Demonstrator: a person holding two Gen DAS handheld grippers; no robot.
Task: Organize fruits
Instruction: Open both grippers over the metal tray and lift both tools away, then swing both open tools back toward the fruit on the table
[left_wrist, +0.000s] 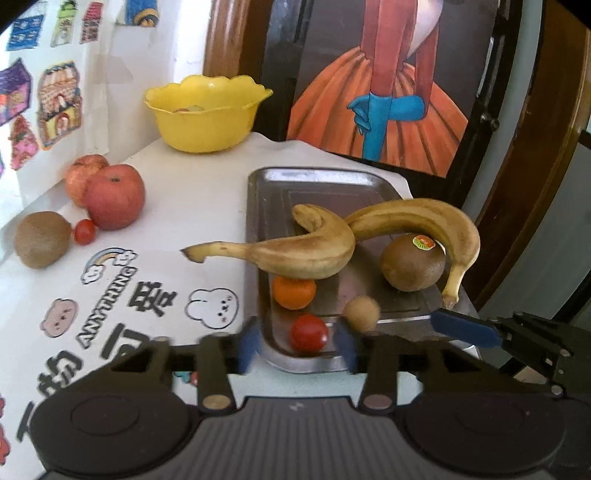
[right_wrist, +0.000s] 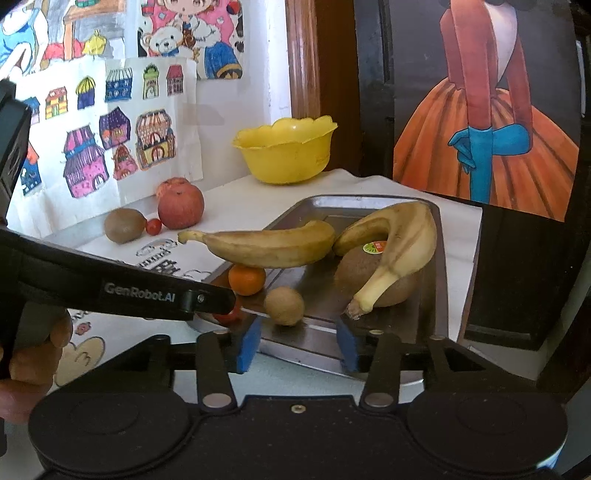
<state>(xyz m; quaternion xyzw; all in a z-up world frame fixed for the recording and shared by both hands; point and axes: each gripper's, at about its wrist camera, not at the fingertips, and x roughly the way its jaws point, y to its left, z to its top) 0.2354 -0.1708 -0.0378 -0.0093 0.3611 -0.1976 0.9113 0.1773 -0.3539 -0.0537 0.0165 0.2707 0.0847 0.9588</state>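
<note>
The left gripper (left_wrist: 297, 345) and right gripper (right_wrist: 299, 341) hung at the bottom centre of their views with fingers spread, pinching nothing. On the shiny steel tray (left_wrist: 325, 184) at mid-frame, a speckled yellow banana (left_wrist: 288, 251) jutted over the left rim onto the white bench (left_wrist: 207, 199). A small tan round fruit (left_wrist: 362, 314) and a red cherry tomato (left_wrist: 308, 332) lay just ahead; a careless nudge could have rolled them off

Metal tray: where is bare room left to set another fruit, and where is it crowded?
The metal tray is bare at its far end, beyond the two bananas. A smaller gap lies between the orange and the stickered kiwi. The near end is crowded with the tomato and a small tan fruit.
</note>
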